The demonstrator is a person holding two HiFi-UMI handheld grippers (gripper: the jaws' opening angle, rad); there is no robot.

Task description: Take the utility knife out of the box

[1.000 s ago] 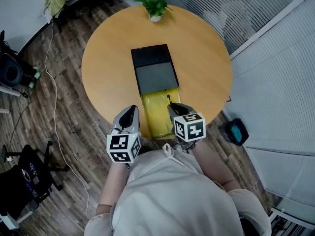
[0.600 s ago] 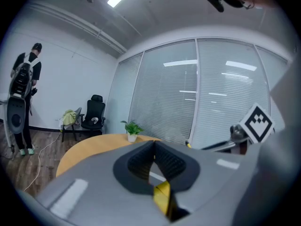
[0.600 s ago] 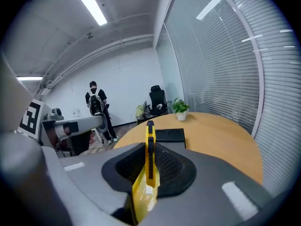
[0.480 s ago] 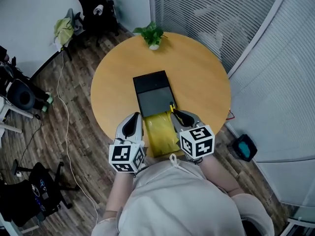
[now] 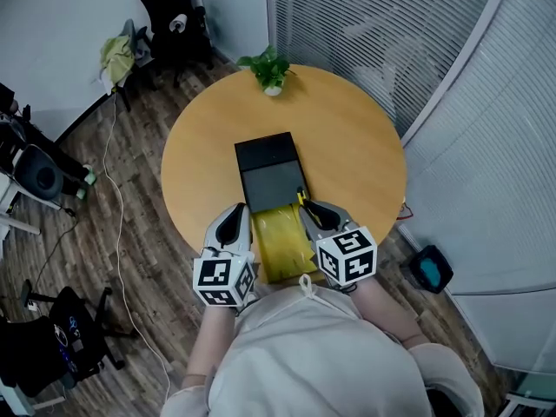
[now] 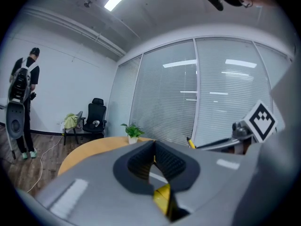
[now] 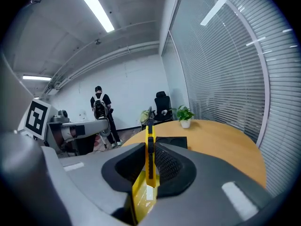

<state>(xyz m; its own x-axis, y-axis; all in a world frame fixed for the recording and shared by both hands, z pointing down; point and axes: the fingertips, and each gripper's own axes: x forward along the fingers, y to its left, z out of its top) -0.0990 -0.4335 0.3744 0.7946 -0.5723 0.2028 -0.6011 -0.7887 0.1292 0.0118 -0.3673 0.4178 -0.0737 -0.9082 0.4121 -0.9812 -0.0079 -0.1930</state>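
A long flat box (image 5: 269, 156) lies on the round wooden table (image 5: 347, 137), black at its far end, grey in the middle and yellow (image 5: 280, 241) at the near end. My right gripper (image 5: 314, 214) hangs over the yellow end's right edge, shut on the yellow utility knife (image 5: 302, 199). In the right gripper view the knife (image 7: 149, 145) stands on edge between the pads of that gripper (image 7: 149, 160), its tip pointing away. My left gripper (image 5: 234, 221) hangs at the yellow end's left edge. Its pads (image 6: 165, 160) meet at the tips, with nothing between them.
A small potted plant (image 5: 269, 69) stands at the table's far edge. Office chairs (image 5: 169, 20) and cables occupy the floor on the left, and a teal object (image 5: 430, 268) lies on the right. A glass wall with blinds curves behind. A person (image 7: 101, 108) stands far off.
Both grippers have risen above the box's yellow end, the right one keeping the knife. The head view has tilted, showing more of the room beyond the table.
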